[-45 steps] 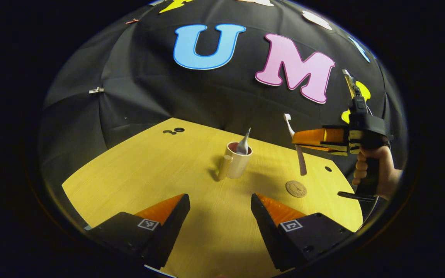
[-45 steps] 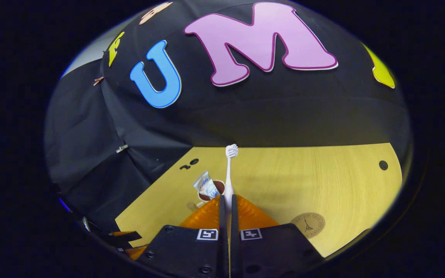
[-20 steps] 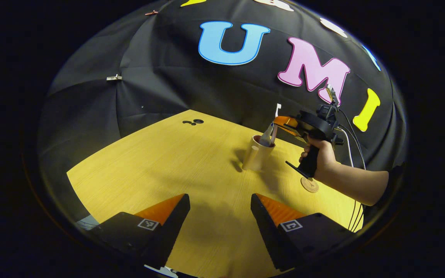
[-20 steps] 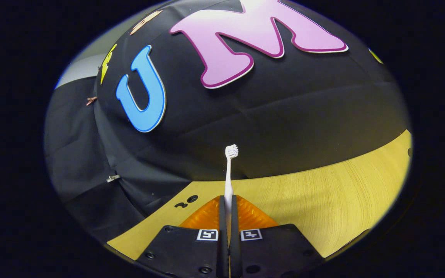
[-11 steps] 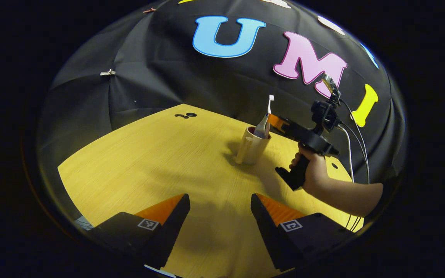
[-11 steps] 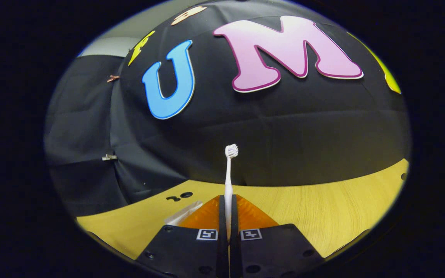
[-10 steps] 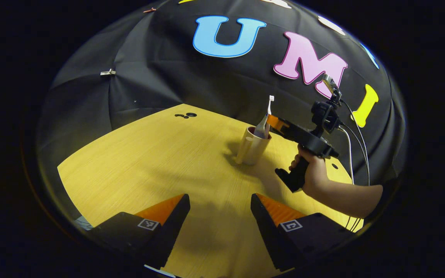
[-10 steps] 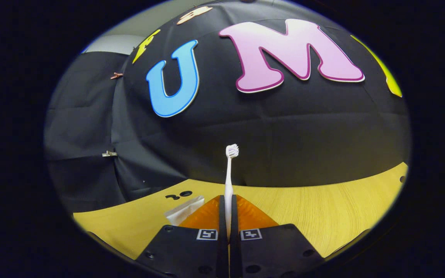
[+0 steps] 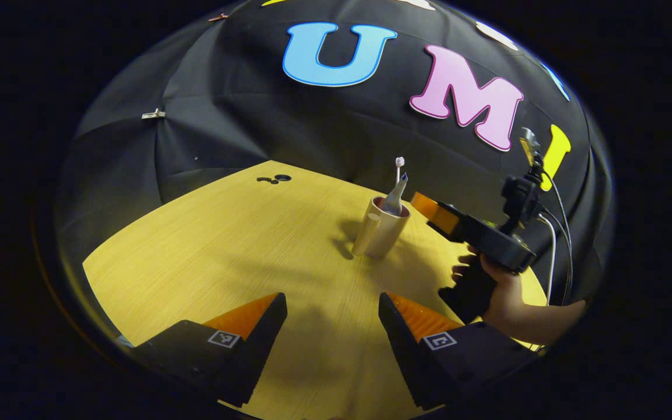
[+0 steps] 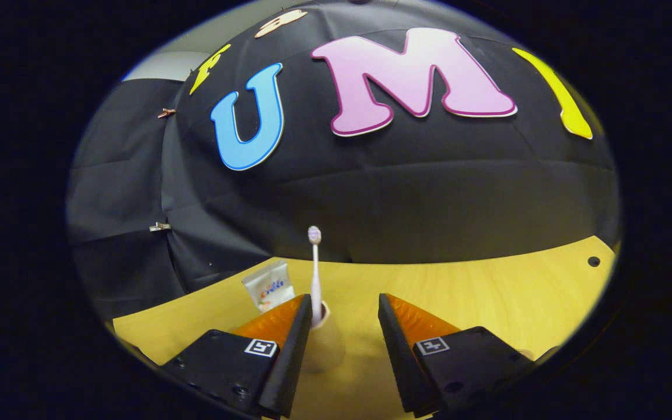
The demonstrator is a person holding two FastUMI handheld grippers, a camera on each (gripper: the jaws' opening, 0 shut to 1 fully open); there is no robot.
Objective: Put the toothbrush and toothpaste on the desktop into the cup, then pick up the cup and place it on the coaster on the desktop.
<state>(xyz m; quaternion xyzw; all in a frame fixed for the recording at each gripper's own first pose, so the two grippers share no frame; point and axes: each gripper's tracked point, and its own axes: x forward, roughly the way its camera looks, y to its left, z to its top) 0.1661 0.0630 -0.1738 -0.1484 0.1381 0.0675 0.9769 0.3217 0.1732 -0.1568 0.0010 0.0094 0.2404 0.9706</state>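
1. In the left gripper view, my left gripper (image 9: 331, 315) hangs low over the near part of the desk (image 9: 213, 245), its jaws spread wide with nothing between them.
2. Past it, toward the middle of the desk, the cup (image 9: 378, 228) stands upright with its handle turned toward the left.
3. The toothpaste (image 9: 395, 195) leans out of the cup's mouth, and the toothbrush (image 9: 398, 168) stands in the cup just beside it, bristles on top.
4. To the right of the cup, in that view, my right gripper (image 9: 423, 205) points at the cup from just beside it, apart from the brush, and my hand (image 9: 502, 291) grips its handle.
5. I cannot make out the coaster in either view.
6. In the right gripper view, the toothpaste (image 10: 269, 286) shows above my left finger, with the toothbrush (image 10: 315, 274) rising upright next to it.
7. The cup (image 10: 324, 344) sits low between my fingers, close to the left one.
8. My right gripper (image 10: 340, 315) is released here, jaws well apart, neither pressing on the brush nor the cup.
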